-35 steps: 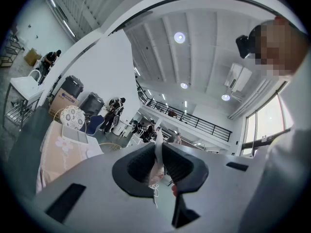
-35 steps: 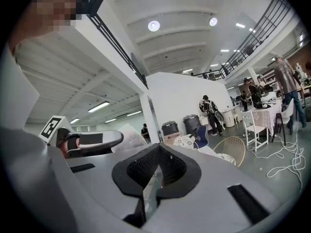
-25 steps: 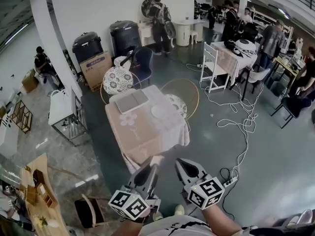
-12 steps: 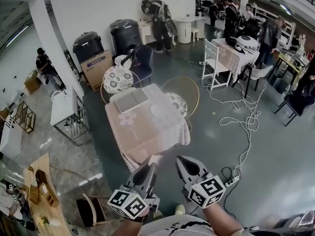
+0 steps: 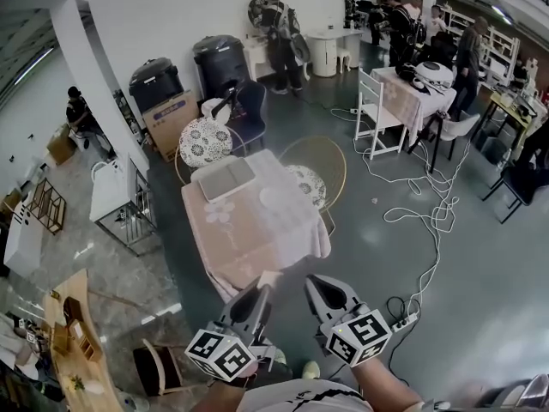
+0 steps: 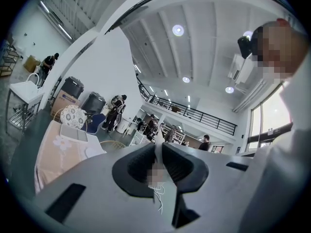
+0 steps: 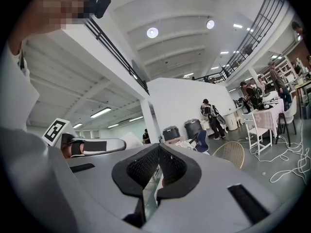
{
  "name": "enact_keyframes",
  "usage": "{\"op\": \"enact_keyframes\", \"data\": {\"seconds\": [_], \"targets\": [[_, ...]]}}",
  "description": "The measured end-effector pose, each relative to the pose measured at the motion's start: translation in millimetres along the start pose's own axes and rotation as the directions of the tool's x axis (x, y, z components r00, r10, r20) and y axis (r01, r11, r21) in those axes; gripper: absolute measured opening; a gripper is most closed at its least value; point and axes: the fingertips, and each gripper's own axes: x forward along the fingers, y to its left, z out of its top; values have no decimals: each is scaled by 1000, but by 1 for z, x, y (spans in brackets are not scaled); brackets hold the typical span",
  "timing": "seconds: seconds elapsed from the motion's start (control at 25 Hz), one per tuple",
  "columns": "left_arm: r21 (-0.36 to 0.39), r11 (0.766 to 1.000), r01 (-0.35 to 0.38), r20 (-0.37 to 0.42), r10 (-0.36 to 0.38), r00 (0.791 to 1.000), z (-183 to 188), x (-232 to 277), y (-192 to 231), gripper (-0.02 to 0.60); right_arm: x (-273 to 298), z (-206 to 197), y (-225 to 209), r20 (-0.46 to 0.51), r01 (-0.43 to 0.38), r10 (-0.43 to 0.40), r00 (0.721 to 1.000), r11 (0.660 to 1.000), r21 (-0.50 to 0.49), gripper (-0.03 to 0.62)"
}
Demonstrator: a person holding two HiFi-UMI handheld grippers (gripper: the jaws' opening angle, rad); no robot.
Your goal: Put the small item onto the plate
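A white plate (image 5: 276, 197) lies on the far right part of a table (image 5: 249, 243) with a pale pink cloth, well ahead of both grippers. My left gripper (image 5: 264, 288) is held low in front of the table's near corner, shut on a small thin pale item (image 6: 157, 165) with loose threads hanging from it. In the left gripper view the plate (image 6: 95, 152) shows far off at the left. My right gripper (image 5: 314, 283) is beside the left one, its jaws (image 7: 158, 149) closed with nothing seen between them.
A grey tray (image 5: 225, 178) lies on the table's far end. A gold wire chair (image 5: 324, 166) and a patterned round chair (image 5: 203, 142) stand behind the table. Cables (image 5: 420, 221) and a power strip (image 5: 401, 323) lie on the floor at the right. People stand in the background.
The table has drifted slightly left and nearer in the head view. Both grippers keep the same pose and grip. People in the background have shifted.
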Motion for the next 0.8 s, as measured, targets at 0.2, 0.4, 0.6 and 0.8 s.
{"op": "enact_keyframes", "data": {"seconds": [0.2, 0.4, 0.6, 0.8], "targets": [[-3, 1000, 2, -5, -2, 1000, -3, 19, 13, 52, 13, -3, -20, -3, 21, -21, 1000, 1000, 3, 14], [8, 1000, 14, -15, -14, 1000, 3, 50, 43, 54, 49, -4, -40, -10, 45, -45, 999, 999, -8, 14], [13, 999, 36, -22, -35, 999, 22, 92, 83, 54, 100, 4, -66, -9, 77, -77, 997, 997, -23, 14], [19, 998, 61, -42, -61, 997, 36, 132, 121, 54, 147, 7, -90, -7, 121, -121, 993, 992, -37, 14]]}}
